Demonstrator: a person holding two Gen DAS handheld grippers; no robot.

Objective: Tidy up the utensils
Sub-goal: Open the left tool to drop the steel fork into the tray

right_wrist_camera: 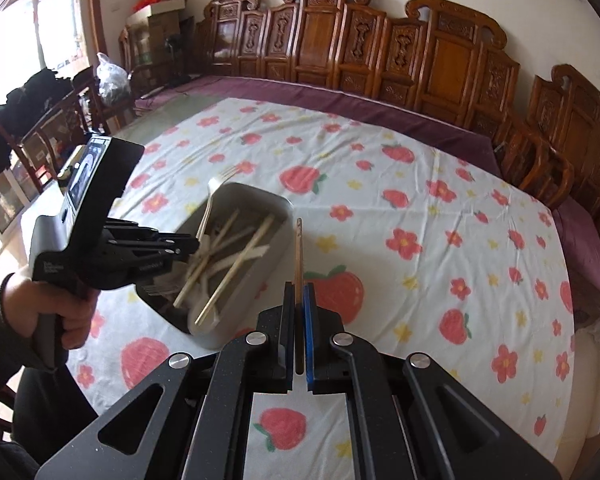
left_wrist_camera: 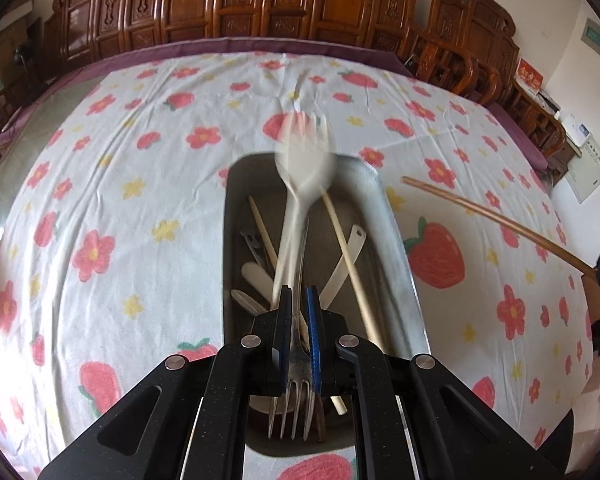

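Left wrist view: left gripper (left_wrist_camera: 299, 306) clamps a blurred white spoon (left_wrist_camera: 305, 168) and metal fork (left_wrist_camera: 296, 408) over the grey tray (left_wrist_camera: 392, 240); right gripper (right_wrist_camera: 299, 300) pinches a wooden chopstick (right_wrist_camera: 299, 256) beside the tray's rim.

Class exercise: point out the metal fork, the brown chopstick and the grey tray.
metal fork (left_wrist_camera: 291, 412): left wrist view, tines.
brown chopstick (right_wrist_camera: 298, 256): right wrist view, shaft above the jaws.
grey tray (right_wrist_camera: 256, 196): right wrist view, far rim.
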